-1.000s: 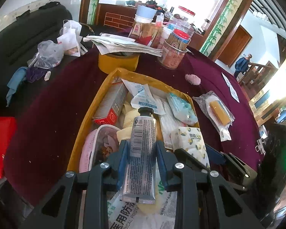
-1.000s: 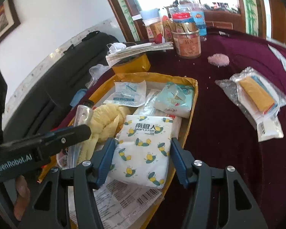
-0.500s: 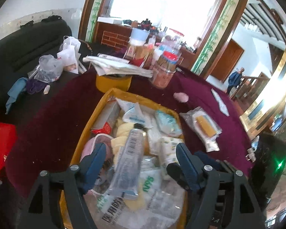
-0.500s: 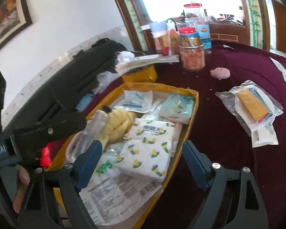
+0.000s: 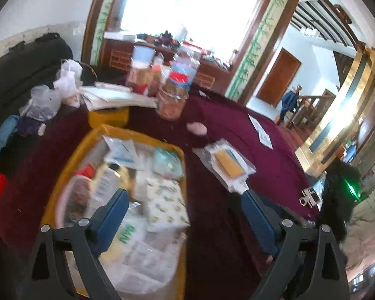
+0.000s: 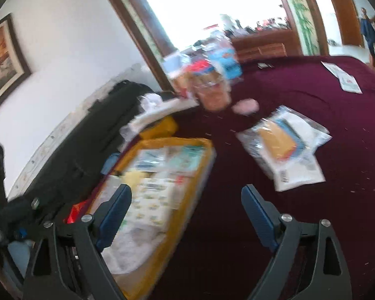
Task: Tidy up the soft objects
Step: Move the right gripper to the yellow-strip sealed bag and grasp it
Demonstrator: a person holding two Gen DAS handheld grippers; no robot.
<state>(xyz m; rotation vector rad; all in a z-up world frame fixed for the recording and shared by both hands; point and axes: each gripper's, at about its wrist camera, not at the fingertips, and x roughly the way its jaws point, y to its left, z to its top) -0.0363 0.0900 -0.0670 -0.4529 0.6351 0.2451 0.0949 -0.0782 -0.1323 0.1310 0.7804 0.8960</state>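
Note:
A yellow tray (image 5: 137,135) (image 6: 207,165) on the maroon tablecloth holds soft packets. In it lie a lemon-print tissue pack (image 5: 166,205) (image 6: 152,200) and a silver tube (image 5: 103,187). My left gripper (image 5: 185,197) hangs above the tray's near right rim. Its jaws are opening wide and grip nothing. My right gripper (image 6: 186,191) hovers over the tray's right edge and the cloth, jaws also opening, nothing between them. A clear bag with an orange item (image 5: 227,162) (image 6: 282,142) lies right of the tray. A pink fluffy puff (image 5: 197,128) (image 6: 246,106) sits behind it.
Jars (image 5: 172,100) and a stack of papers (image 5: 115,97) on a yellow tub (image 5: 107,117) stand behind the tray. A black sofa (image 5: 17,70) with plastic bags is at the left. Paper slips (image 5: 262,135) lie far right. A person (image 5: 291,100) stands by the doorway.
The left gripper let go of the silver tube and the right one let go of the tissue pack; both now lie in the tray. Both grippers opened wide, rose and drew back.

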